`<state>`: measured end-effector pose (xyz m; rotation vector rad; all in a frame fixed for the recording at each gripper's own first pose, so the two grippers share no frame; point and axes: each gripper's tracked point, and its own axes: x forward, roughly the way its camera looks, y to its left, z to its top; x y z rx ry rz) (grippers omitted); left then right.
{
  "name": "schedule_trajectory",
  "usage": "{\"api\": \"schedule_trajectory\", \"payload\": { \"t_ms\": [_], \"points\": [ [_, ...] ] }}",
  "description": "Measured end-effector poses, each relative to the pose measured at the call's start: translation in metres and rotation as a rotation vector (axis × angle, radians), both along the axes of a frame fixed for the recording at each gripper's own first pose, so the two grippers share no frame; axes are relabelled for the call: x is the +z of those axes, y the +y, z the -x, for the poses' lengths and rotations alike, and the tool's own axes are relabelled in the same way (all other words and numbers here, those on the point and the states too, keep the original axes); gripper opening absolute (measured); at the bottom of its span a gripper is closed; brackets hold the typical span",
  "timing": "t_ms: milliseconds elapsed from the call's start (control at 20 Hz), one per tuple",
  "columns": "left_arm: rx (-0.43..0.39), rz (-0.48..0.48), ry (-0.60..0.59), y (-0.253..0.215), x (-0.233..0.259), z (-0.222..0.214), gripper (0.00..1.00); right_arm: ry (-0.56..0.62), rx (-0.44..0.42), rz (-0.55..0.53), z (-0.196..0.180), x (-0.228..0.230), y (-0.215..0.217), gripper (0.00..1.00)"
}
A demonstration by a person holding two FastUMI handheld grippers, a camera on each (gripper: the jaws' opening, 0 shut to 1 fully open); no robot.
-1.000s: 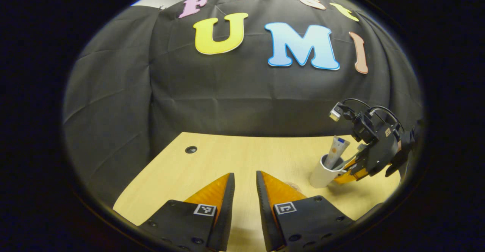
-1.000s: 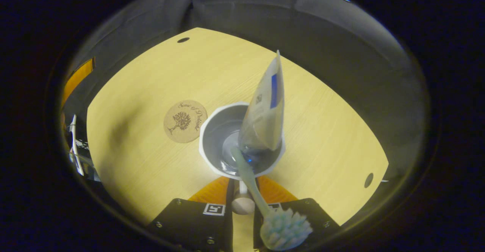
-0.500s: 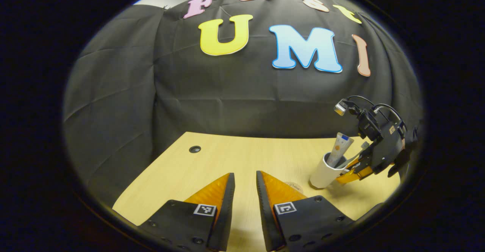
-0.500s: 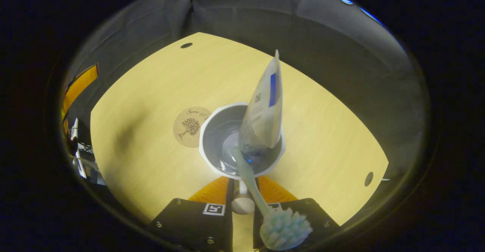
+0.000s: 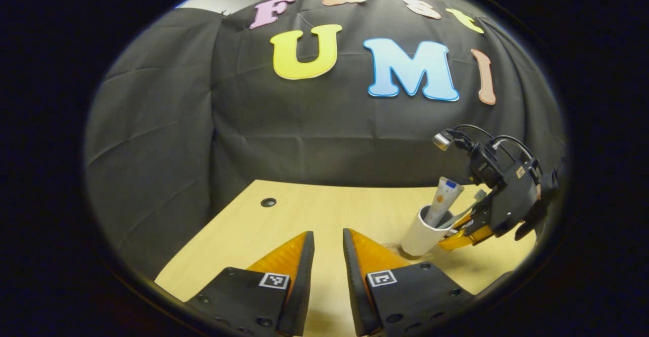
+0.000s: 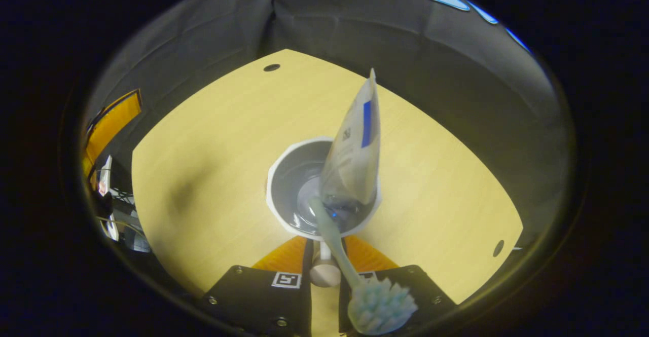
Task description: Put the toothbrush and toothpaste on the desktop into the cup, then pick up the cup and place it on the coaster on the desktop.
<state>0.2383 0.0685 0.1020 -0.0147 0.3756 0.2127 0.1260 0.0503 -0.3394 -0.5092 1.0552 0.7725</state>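
A white cup [image 6: 276, 175] holds the toothpaste tube [image 6: 355, 149] and a pale green toothbrush [image 6: 332, 235], whose bristle head leans out toward the camera. My right gripper [image 6: 325, 248] is shut on the cup's handle. In the left gripper view the cup [image 5: 418, 235] is tilted a little at the right, over the cork coaster [image 5: 391, 246], of which a sliver shows at its foot. I cannot tell whether the cup rests on it. The right gripper [image 5: 456, 235] grips it from the right. My left gripper [image 5: 328, 240] hovers over the desk's near edge, shut and holding nothing.
The wooden desk [image 6: 203, 149] has cable holes at the far left [image 6: 272, 67] and near right [image 6: 499, 248]. Black cloth walls close in behind the desk. An orange finger of the left gripper [image 6: 109, 124] shows at the left edge of the right gripper view.
The right gripper has carried the cup leftward over the coaster, which now sits hidden under it in the right gripper view. The left gripper has barely moved.
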Motion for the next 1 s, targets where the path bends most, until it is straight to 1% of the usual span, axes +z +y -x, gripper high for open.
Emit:
{"api": "schedule_trajectory", "payload": {
  "t_ms": [300,450,750,900,1000],
  "points": [
    [0.018,0.002,-0.004,0.015,0.006,0.015,0.42,0.011,0.003,-0.005,0.005,-0.012,0.028,0.19],
    [0.025,-0.002,-0.003,0.025,0.006,0.028,0.41,0.001,0.008,0.018,0.003,-0.008,0.021,0.19],
    [0.032,0.000,-0.007,0.036,0.009,0.041,0.42,0.005,-0.027,0.078,0.005,-0.005,0.017,0.19],
    [0.023,0.009,-0.006,0.035,0.008,0.042,0.41,0.014,-0.041,0.072,0.006,-0.007,0.017,0.20],
    [0.011,0.009,-0.004,0.032,0.008,0.040,0.41,0.004,-0.040,0.063,0.004,-0.004,0.015,0.24]
  ]
}}
